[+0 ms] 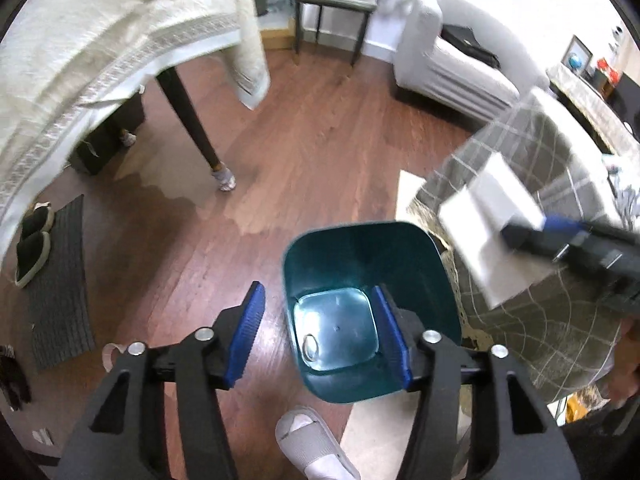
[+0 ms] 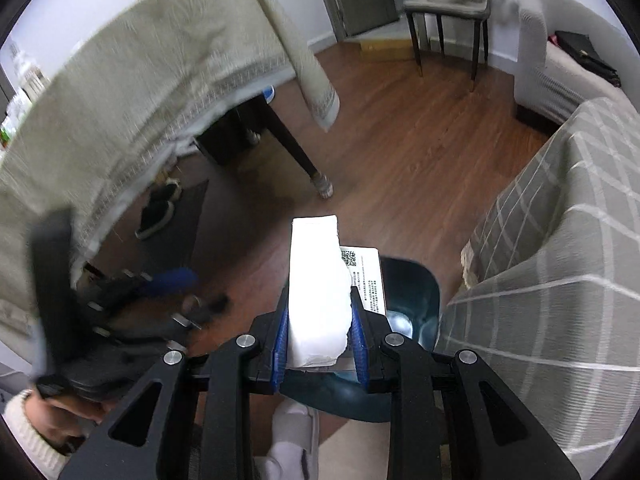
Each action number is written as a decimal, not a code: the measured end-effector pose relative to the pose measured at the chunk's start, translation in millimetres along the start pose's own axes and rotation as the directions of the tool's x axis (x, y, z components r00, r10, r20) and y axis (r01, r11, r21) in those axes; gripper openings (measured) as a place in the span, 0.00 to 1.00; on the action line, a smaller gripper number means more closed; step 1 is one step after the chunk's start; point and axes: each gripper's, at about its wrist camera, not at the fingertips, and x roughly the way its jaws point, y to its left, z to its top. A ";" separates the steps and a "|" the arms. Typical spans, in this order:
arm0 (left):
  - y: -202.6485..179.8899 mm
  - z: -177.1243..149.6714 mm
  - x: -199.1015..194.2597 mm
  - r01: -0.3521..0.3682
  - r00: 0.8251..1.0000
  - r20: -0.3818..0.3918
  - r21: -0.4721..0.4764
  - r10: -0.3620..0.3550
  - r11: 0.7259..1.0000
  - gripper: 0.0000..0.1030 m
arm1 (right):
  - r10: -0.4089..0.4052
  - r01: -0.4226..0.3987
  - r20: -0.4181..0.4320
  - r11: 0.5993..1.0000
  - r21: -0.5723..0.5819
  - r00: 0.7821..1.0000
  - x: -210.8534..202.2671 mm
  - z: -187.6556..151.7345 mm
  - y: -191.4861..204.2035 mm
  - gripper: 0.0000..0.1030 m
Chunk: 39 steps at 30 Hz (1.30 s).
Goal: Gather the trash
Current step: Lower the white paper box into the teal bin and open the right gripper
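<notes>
A teal trash bin [image 1: 412,264] stands on the wood floor with a small round lid-like item [image 1: 310,347] in its bottom. My left gripper [image 1: 320,332] is open and empty, hovering above the bin's left rim. My right gripper [image 2: 320,332] is shut on a white paper package [image 2: 318,284] with a printed card [image 2: 370,280] behind it, held above the bin [image 2: 416,292]. In the left wrist view the right gripper [image 1: 528,232] comes in from the right, holding the white paper [image 1: 488,224] above and right of the bin.
A table with a cream cloth [image 1: 80,60] and dark leg [image 1: 192,120] stands at left. A grey checked sofa [image 2: 560,260] is right of the bin. Slippers [image 1: 32,244] and a mat [image 1: 60,280] lie at left. My slippered foot [image 1: 312,444] is near the bin.
</notes>
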 end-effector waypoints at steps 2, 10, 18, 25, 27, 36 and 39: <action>4.6 4.8 -11.7 0.018 0.999 0.028 -0.027 -0.017 0.999 0.50 | -0.013 0.012 -0.026 1.000 -0.024 1.000 12.9 -4.2 3.1 0.26; -3.3 17.4 -47.2 0.046 0.994 0.102 -0.023 -0.043 0.999 0.36 | -0.082 0.066 -0.168 0.993 -0.095 0.982 65.6 -24.9 6.7 0.26; -15.6 22.8 -67.8 0.072 0.988 0.136 -0.009 -0.070 0.997 0.35 | -0.164 0.127 -0.234 0.978 -0.164 0.958 90.4 -37.4 2.5 0.42; -24.3 29.0 -85.7 0.084 0.981 0.173 0.006 -0.084 0.996 0.35 | -0.151 0.115 -0.212 0.978 -0.174 0.965 80.3 -39.5 1.7 0.52; -25.6 29.5 -89.4 0.083 0.980 0.181 0.008 -0.084 0.996 0.35 | -0.138 0.103 -0.201 0.979 -0.175 0.970 74.4 -38.1 3.1 0.52; -25.9 39.0 -113.3 0.044 0.964 0.261 0.015 -0.047 0.999 0.41 | -0.055 0.036 -0.092 0.979 -0.198 0.994 20.0 -27.1 13.8 0.42; -30.5 41.0 -120.4 0.061 0.957 0.284 0.013 -0.062 0.998 0.44 | -0.036 0.031 -0.019 0.976 -0.215 0.999 -11.3 -22.0 16.8 0.40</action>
